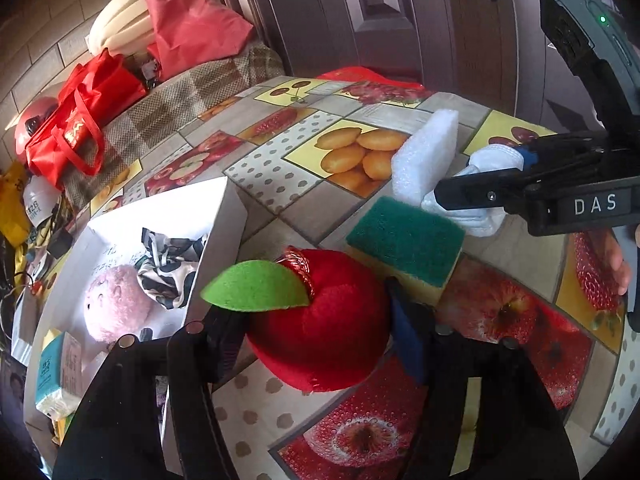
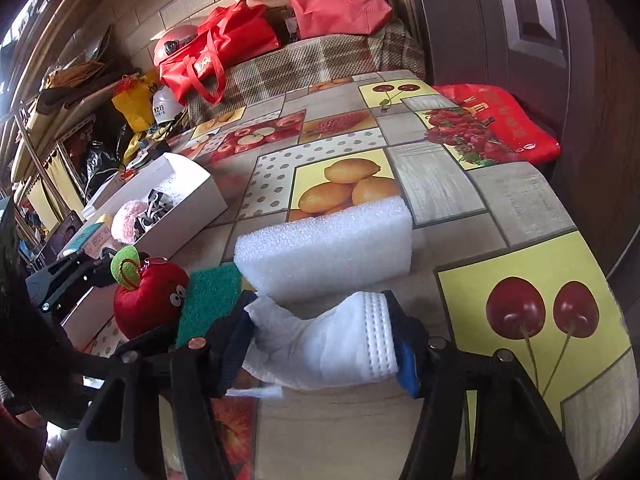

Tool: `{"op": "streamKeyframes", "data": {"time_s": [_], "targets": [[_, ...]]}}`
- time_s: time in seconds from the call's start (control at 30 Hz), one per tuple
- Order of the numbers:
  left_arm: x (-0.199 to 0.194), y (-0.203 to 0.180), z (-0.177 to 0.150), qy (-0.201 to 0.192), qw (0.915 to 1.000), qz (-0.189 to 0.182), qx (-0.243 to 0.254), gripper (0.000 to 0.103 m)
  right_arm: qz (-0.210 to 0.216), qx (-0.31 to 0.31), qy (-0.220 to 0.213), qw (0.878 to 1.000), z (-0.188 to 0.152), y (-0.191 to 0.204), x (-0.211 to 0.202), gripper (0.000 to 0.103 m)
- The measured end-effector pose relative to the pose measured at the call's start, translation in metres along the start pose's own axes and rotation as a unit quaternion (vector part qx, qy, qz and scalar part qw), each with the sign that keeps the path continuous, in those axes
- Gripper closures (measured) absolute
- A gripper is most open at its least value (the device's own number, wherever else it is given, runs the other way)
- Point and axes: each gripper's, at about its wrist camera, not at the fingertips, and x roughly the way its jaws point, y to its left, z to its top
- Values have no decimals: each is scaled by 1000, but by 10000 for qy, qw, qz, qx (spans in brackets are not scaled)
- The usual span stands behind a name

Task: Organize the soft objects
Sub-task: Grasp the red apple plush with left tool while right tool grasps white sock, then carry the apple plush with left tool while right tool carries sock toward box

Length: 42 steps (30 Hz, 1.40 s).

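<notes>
My left gripper is shut on a red plush apple with a green felt leaf, close above the table. The apple also shows in the right wrist view. My right gripper is shut on a white sock, which also shows in the left wrist view. A green-and-yellow sponge and a white foam block lie between the grippers. A white box at the left holds a pink plush toy and a black-and-white cloth.
The table has a fruit-print cover. A tissue pack sits by the box. Red bags and a helmet rest on a bench behind. A red bag lies by the door at the far right.
</notes>
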Motion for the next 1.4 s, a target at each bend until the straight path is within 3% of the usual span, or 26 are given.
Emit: {"op": "streamKeyframes", "data": {"time_s": [0.07, 0.2, 0.33, 0.47, 0.9, 1.3, 1.4], "targets": [[-7, 3, -1, -172, 9998, -131, -54, 40, 3, 105, -150, 9998, 1, -3, -6, 42], [-29, 4, -5, -734, 9972, -42, -97, 41, -27, 117, -704, 9974, -2, -2, -27, 42], [-53, 0, -10, -1293, 9915, 151, -57, 41, -192, -183, -1506, 9882, -10, 13, -56, 42], [-74, 1, -20, -1678, 9857, 174, -36, 41, -275, -472, -1824, 9817, -17, 29, -69, 42], [-107, 40, -54, -2090, 9752, 449, -574, 40, -218, -681, -1889, 9794, -23, 68, -63, 42], [-118, 68, -73, -2122, 9708, 561, -970, 40, -3, -964, -1833, 9783, -31, 116, -52, 42], [-120, 75, -78, -2130, 9700, 740, -903, 40, 46, -1067, -1792, 9780, -32, 126, -49, 42]]}}
